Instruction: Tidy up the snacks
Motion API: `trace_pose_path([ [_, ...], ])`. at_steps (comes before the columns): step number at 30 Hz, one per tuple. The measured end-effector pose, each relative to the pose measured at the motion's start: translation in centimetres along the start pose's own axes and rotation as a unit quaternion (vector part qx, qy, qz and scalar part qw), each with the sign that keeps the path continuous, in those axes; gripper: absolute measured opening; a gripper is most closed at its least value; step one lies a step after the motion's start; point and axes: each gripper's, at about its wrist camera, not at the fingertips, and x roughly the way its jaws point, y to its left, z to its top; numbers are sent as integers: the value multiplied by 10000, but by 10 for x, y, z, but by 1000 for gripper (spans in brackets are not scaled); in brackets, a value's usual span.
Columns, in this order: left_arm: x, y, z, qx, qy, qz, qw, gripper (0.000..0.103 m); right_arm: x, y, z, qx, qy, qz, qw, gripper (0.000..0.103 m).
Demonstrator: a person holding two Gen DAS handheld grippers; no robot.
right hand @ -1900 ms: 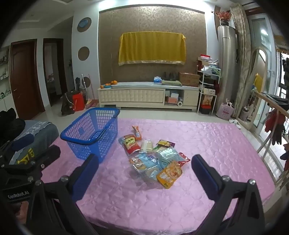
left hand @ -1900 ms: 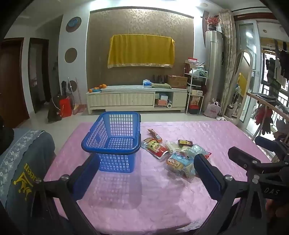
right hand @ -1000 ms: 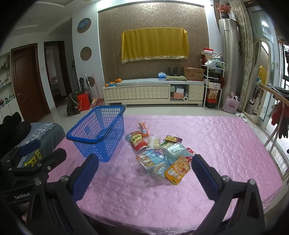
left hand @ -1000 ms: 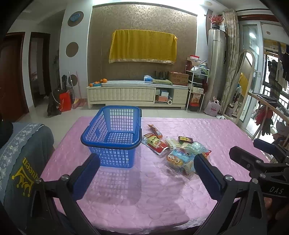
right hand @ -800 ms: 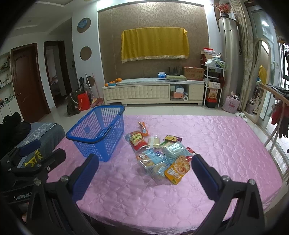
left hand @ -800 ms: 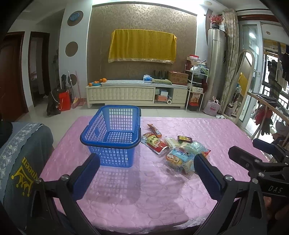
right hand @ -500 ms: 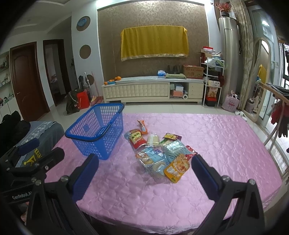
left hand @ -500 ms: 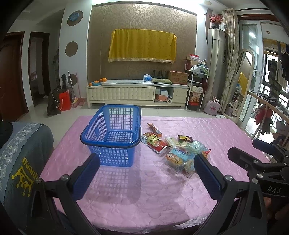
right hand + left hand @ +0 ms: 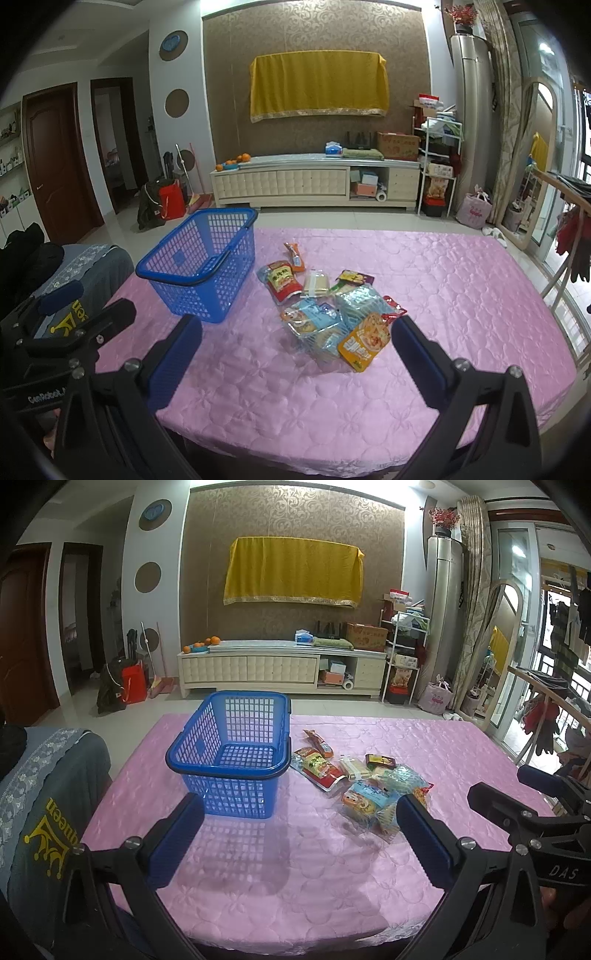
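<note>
1. "DAS", white capitals on the black body of the right gripper, at 4 o'clock in the left wrist view.
2. "GenRobot.A…", white print cut off at its end, on the black body of the left gripper, at 8 o'clock in the right wrist view.
3. "queen" beneath a yellow crown emblem, printed sideways on the grey garment, at 8 o'clock in the left wrist view.
4. Print on the snack packets is too small to read.

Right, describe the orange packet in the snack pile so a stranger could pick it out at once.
Start at the blue basket on the pink tablecloth; the snack pile lies just to its right. The orange packet sits at the pile's near edge, closest to the right gripper. It is the only orange-yellow pouch, tilted, partly resting on the clear blue-printed bags beside it.
</note>
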Motion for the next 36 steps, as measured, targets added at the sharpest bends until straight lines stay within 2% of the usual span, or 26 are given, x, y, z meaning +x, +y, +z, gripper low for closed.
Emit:
trace_pose_path([
  [24, -2, 3, -3, -57, 76, 11, 10000, 103, 1, 1, 1, 47, 83, 97, 9999, 103],
  [36, 0, 1, 6, -10, 89, 15, 10000, 103, -1, 0, 2, 34, 64, 94, 9999, 103],
])
